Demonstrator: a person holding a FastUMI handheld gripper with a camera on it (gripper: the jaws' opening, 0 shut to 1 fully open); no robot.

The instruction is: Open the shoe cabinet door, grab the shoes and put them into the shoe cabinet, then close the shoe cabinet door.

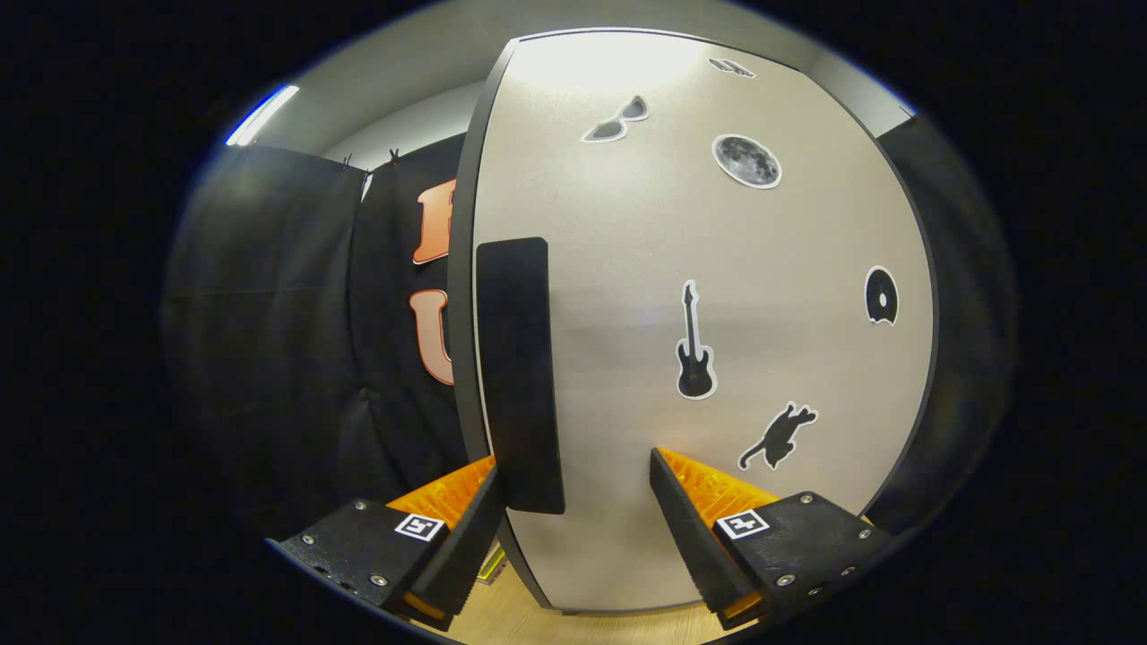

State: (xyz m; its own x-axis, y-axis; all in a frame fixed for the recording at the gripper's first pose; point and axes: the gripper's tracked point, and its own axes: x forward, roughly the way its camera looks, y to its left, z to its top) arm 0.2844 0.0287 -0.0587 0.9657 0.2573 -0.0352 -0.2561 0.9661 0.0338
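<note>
Between the spread fingers (573,502) stands the cabinet door's handle (518,376).

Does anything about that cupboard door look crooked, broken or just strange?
Nothing looks damaged or askew. The door carries tidy stickers, a guitar and a cat among them. The gripper is open, its fingers either side of the dark handle at the door's edge. The door's bulge is only lens distortion.

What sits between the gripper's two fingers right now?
In the gripper view, the door's black handle and the door edge sit between the open gripper fingers.
</note>
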